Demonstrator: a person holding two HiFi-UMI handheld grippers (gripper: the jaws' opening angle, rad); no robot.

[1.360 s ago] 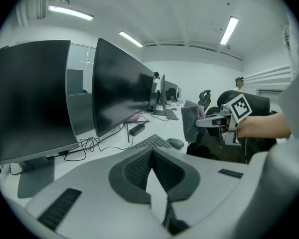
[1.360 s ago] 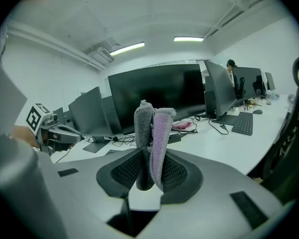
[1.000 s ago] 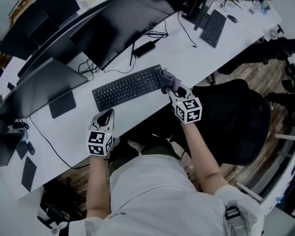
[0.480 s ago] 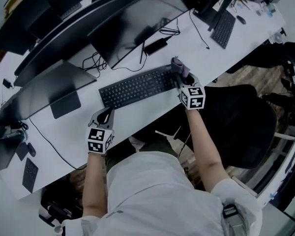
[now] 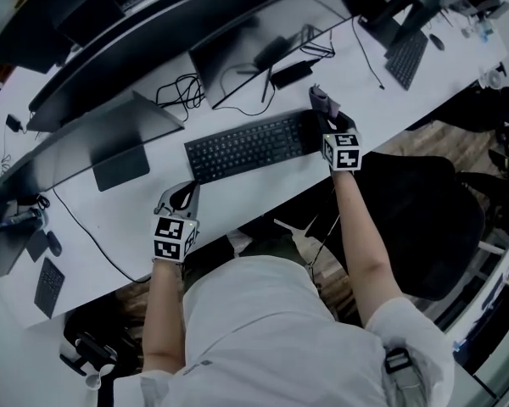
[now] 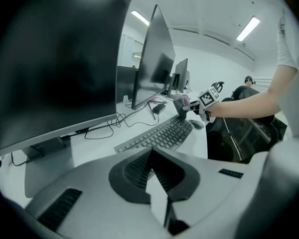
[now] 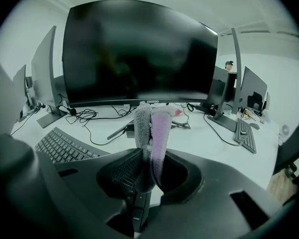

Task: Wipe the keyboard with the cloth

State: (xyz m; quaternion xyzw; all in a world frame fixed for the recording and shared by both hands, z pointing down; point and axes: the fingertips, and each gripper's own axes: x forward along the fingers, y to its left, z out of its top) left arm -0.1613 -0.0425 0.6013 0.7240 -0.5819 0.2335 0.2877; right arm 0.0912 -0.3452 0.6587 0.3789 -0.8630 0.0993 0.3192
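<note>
The black keyboard (image 5: 246,147) lies flat on the white desk (image 5: 127,219) in front of the curved monitor. My right gripper (image 5: 326,115) is at the keyboard's right end, shut on a folded grey and purple cloth (image 5: 321,100) that sticks up out of the jaws. In the right gripper view the cloth (image 7: 152,128) stands between the jaws of the right gripper (image 7: 148,156), with the keyboard (image 7: 65,146) low at the left. My left gripper (image 5: 185,193) hovers near the desk's front edge, left of the keyboard. Its jaws (image 6: 152,151) meet with nothing between them.
Curved monitors (image 5: 237,24) and a stand base (image 5: 119,168) line the back of the desk, with cables (image 5: 182,87) and a black power brick (image 5: 293,73) behind the keyboard. A mouse (image 6: 196,124) sits by the keyboard's right end. A second keyboard (image 5: 407,58) and a chair (image 5: 433,219) are at right.
My right gripper has carried the cloth a little farther back at the keyboard's right end. The head camera has shifted. The left gripper has stayed near the desk's front edge.
</note>
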